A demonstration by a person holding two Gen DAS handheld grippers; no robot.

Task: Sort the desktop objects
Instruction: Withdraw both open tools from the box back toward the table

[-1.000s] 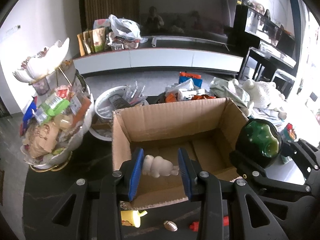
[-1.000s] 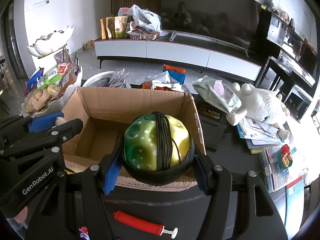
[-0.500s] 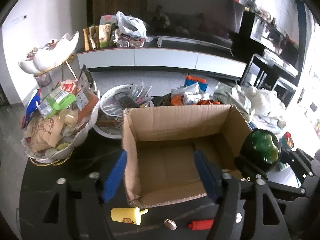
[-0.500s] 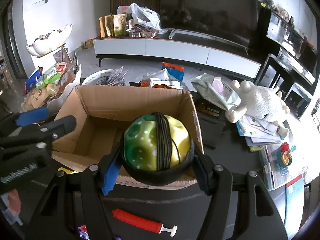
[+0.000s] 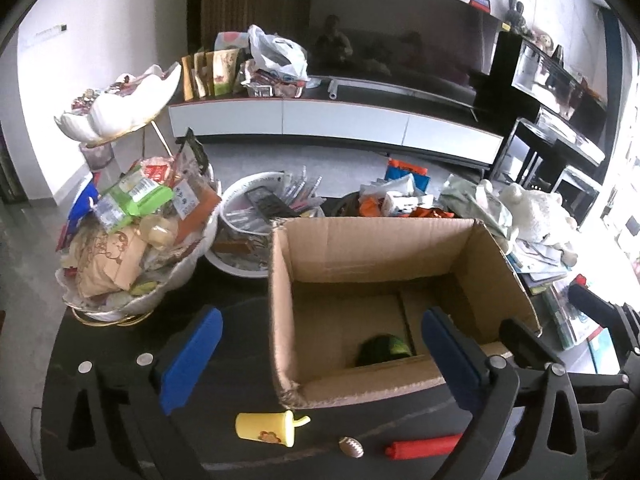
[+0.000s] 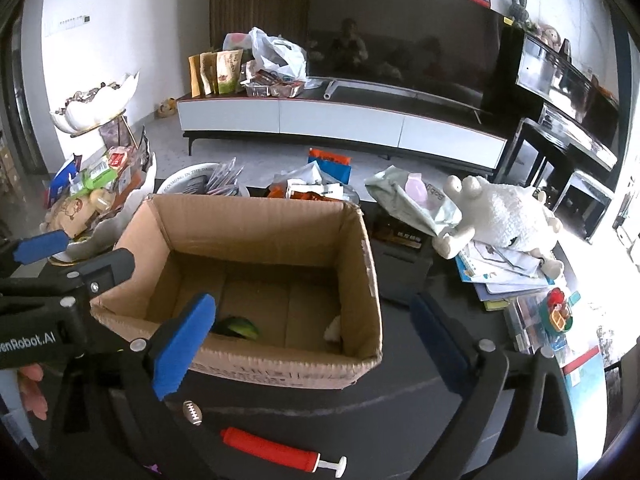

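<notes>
Down inside the cardboard box (image 6: pixel 256 240) now sits the green ball (image 6: pixel 236 326), dropped from my right gripper (image 6: pixel 308 344), jaws opening, nothing between them. Left gripper (image 5: pixel 324 356) opening too, empty; its white figure (image 6: pixel 334 328) lies by the box's right wall. Two sorted. Next, the red pump (image 6: pixel 268 446) lies lengthwise, handle pointing right.

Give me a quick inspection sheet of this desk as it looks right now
Surface: dark tabletop, crowded.
Job's things: cardboard box open; green ball and a white toy inside; yellow cup, mini football, red pump lying in front.
Clutter: snack stand, white bowl, plush sheep, books.
Grippers: left gripper and right gripper opening, nothing between the jaws.
Cables: nothing seen.
Surroundings: TV cabinet.
</notes>
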